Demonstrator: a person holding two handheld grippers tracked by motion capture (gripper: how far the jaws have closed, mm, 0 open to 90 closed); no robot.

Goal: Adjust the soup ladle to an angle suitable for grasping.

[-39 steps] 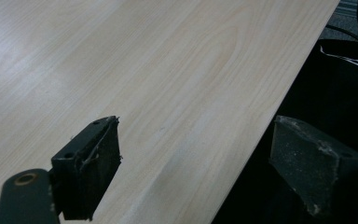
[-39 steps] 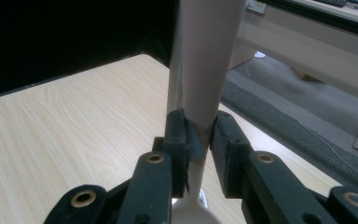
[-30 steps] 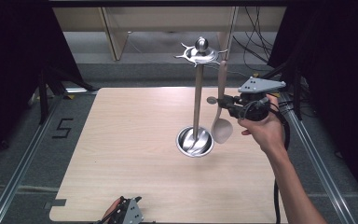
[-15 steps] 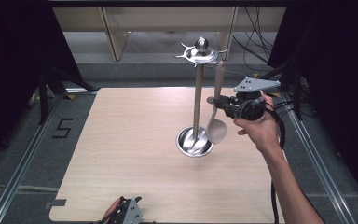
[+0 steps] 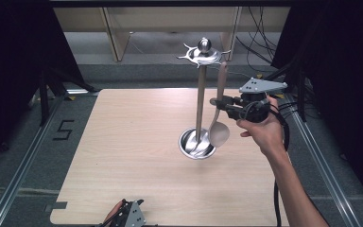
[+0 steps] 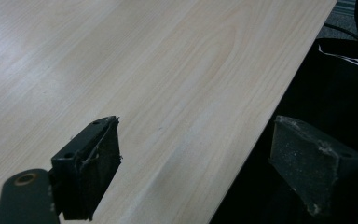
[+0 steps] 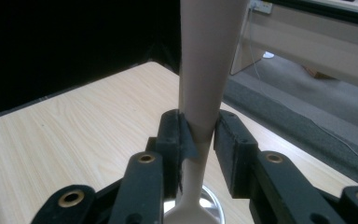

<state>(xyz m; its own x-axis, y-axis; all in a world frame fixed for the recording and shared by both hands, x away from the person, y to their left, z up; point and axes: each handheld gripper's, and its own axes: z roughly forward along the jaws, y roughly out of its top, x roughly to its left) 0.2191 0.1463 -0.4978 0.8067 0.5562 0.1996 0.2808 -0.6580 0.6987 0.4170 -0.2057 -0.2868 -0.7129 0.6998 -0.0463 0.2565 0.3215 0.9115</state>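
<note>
Hanging spoon (image 5: 219,113) upright, bowl downward

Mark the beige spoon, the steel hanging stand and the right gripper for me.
Beige plastic spoon (image 5: 219,134), high view, on its bowl.
Tall polished steel utensil stand (image 5: 200,101), high view, midway up its pole.
Right gripper (image 7: 204,133), right gripper view, between its black jaws, closed on the spoon's handle.

Pale matt wood-grain table (image 5: 123,156), shiny polished metal stand (image 5: 199,101), smooth beige plastic-looking spoon (image 5: 219,127), rough black tongs pads (image 6: 100,161).
</note>
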